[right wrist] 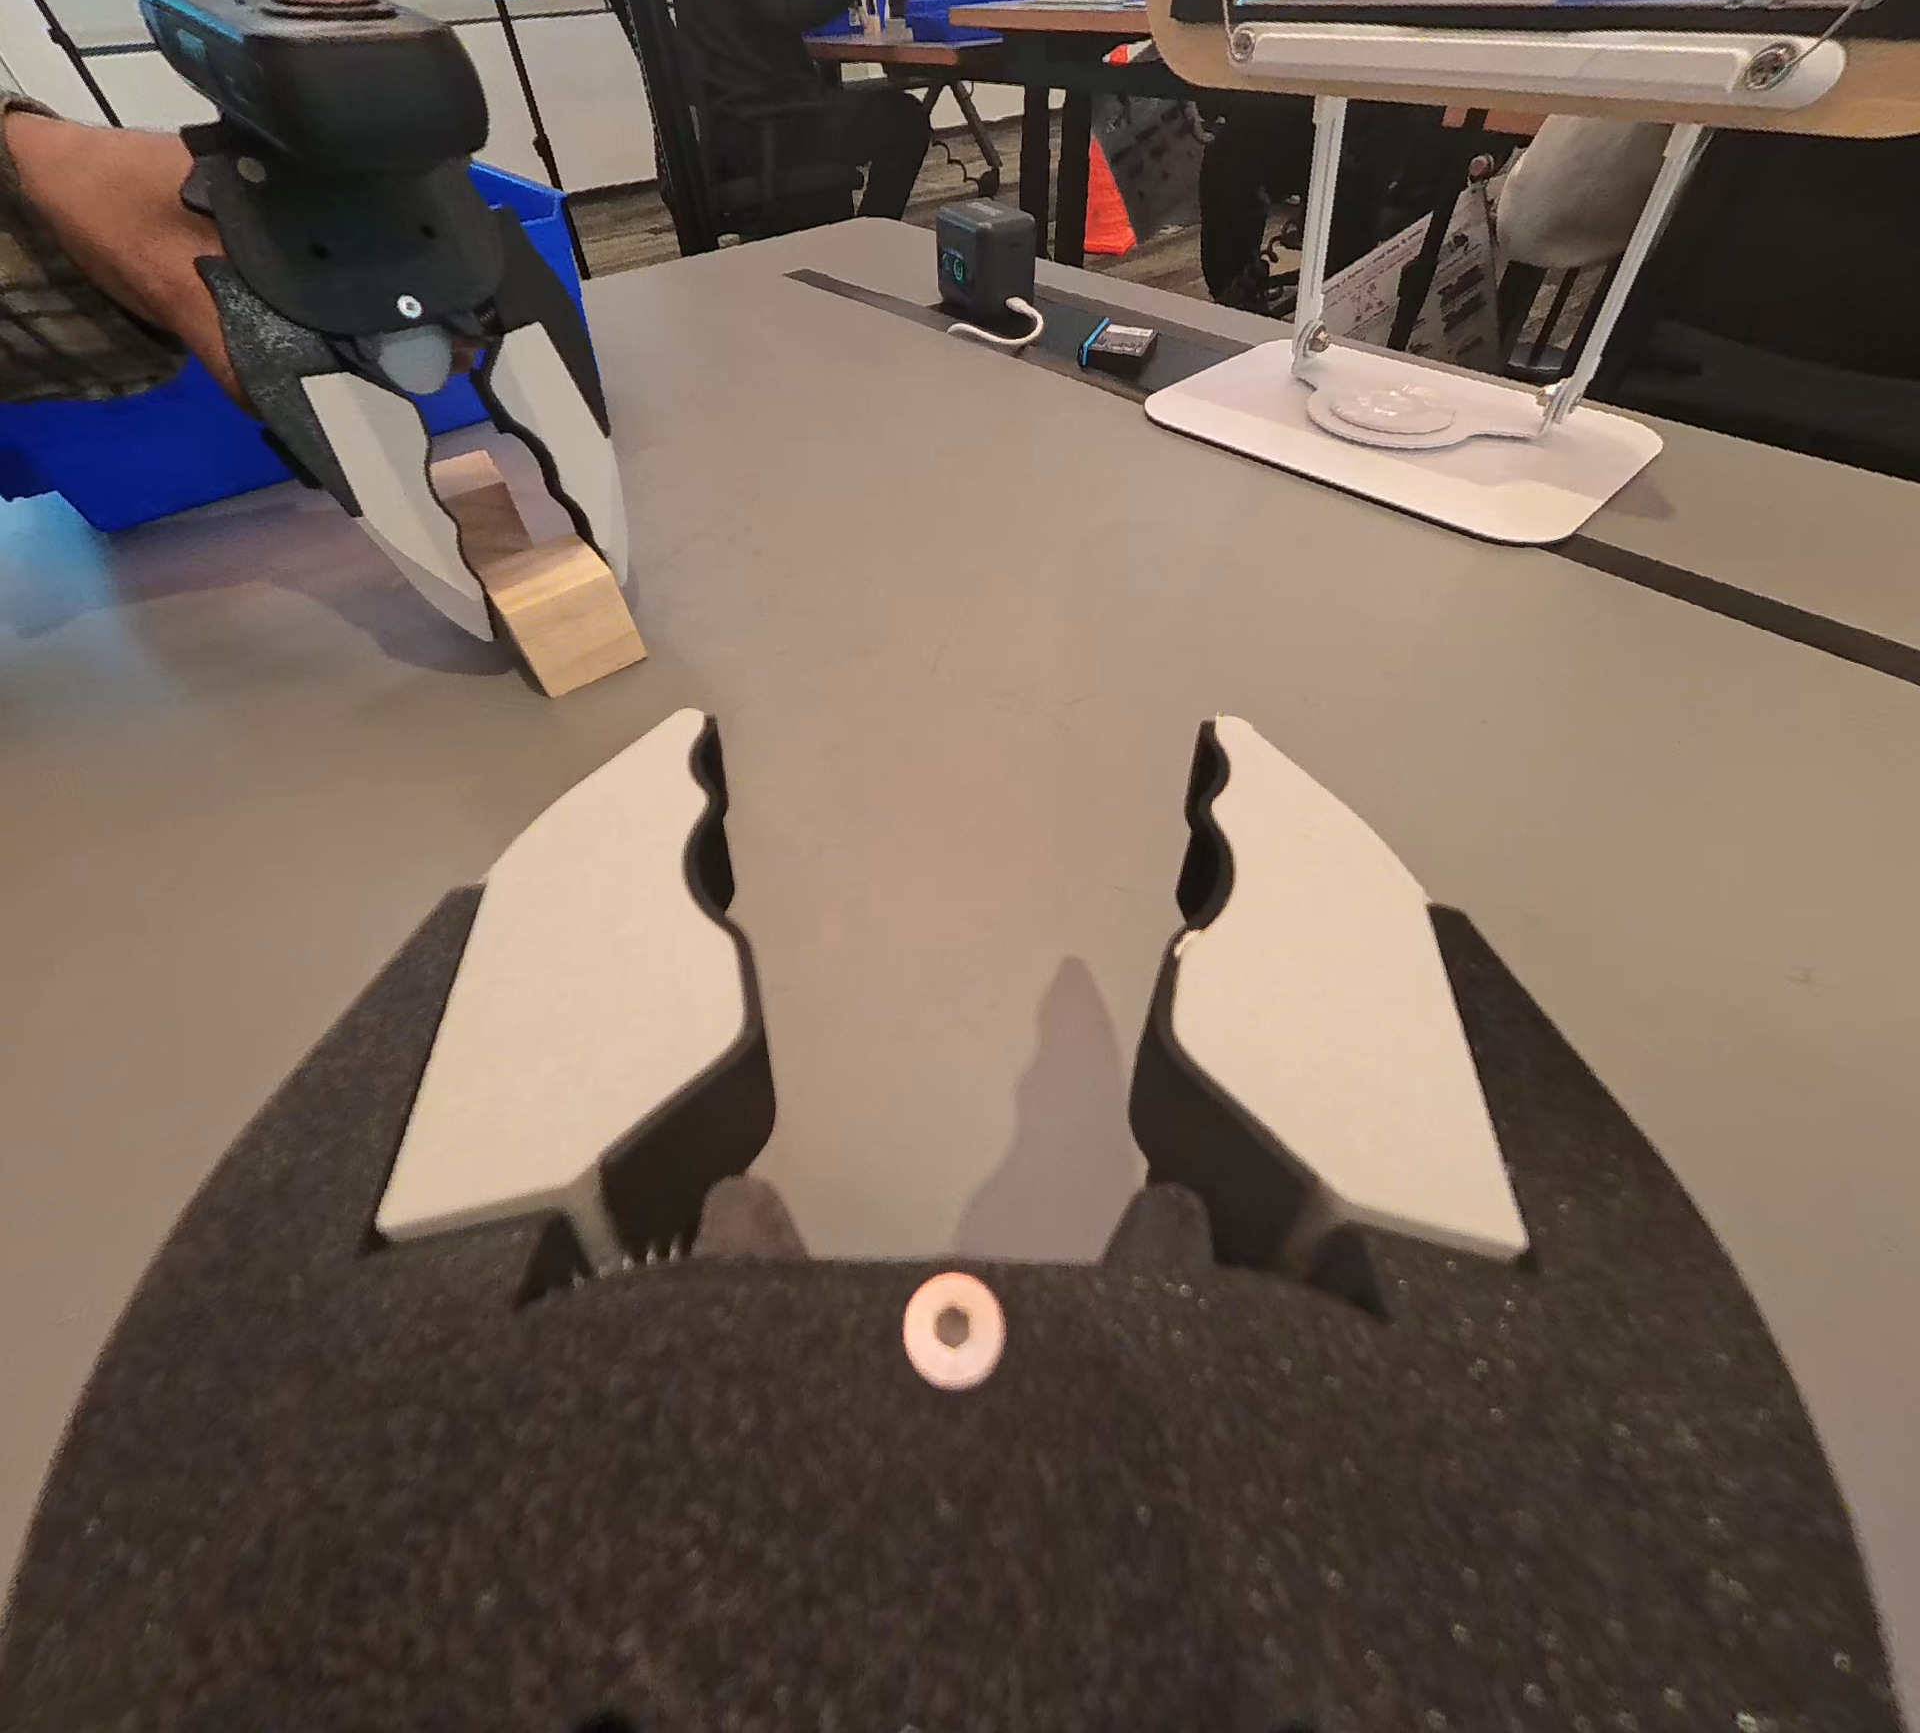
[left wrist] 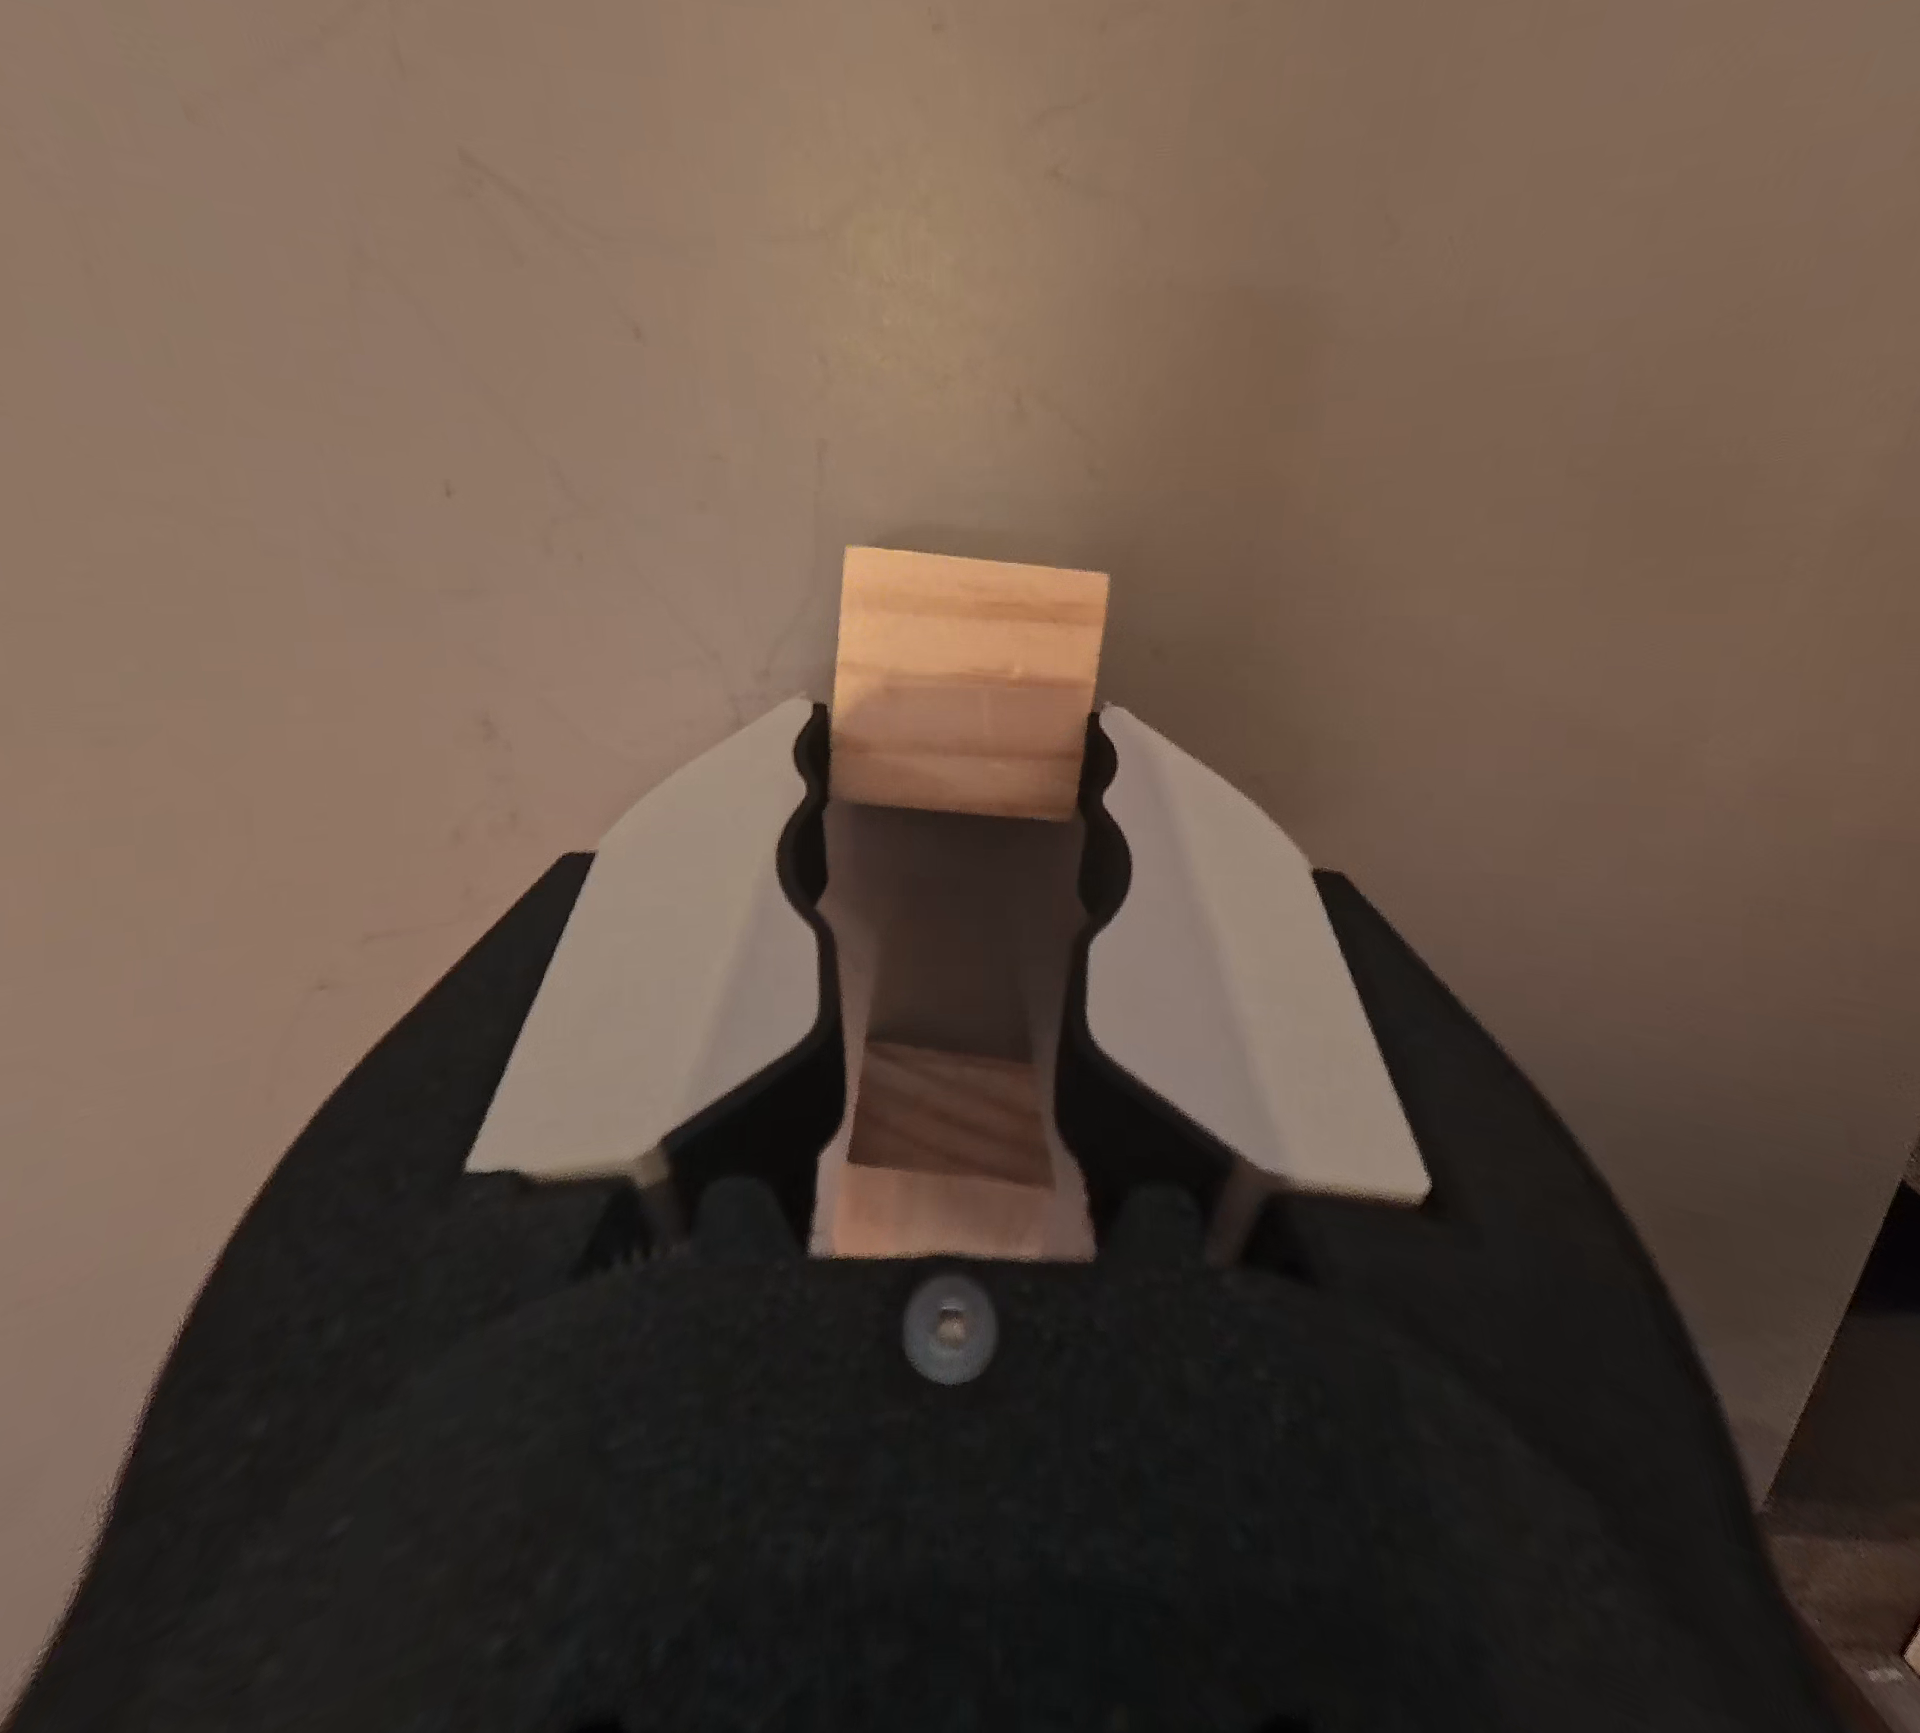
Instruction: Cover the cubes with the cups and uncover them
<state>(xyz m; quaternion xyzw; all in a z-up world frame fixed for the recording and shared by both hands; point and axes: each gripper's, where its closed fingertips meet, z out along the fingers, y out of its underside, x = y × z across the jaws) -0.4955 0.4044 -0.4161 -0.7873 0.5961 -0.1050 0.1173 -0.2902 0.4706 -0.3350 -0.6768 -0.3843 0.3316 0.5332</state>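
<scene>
My left gripper (left wrist: pixel 961 715) is shut on a pale wooden cube (left wrist: pixel 971 644), pinched between its fingertips just above the grey table (left wrist: pixel 520 333). A second wooden cube (left wrist: pixel 940 1127) lies on the table under the gripper, seen through the gap between the fingers. In the right wrist view the left gripper (right wrist: pixel 545 597) holds its cube (right wrist: pixel 571 618) low over the table (right wrist: pixel 1039 592), at the left, with the second cube (right wrist: pixel 480 494) behind it. My right gripper (right wrist: pixel 958 727) is open and empty above bare table. No cups are in view.
A blue bin (right wrist: pixel 114 447) stands behind the left gripper. A white stand (right wrist: pixel 1403 447) carrying a board with a sheet is at the right rear. A small dark device (right wrist: pixel 982 249) with a white cable and a black box (right wrist: pixel 1120 345) lie on a dark strip. A person sits far behind.
</scene>
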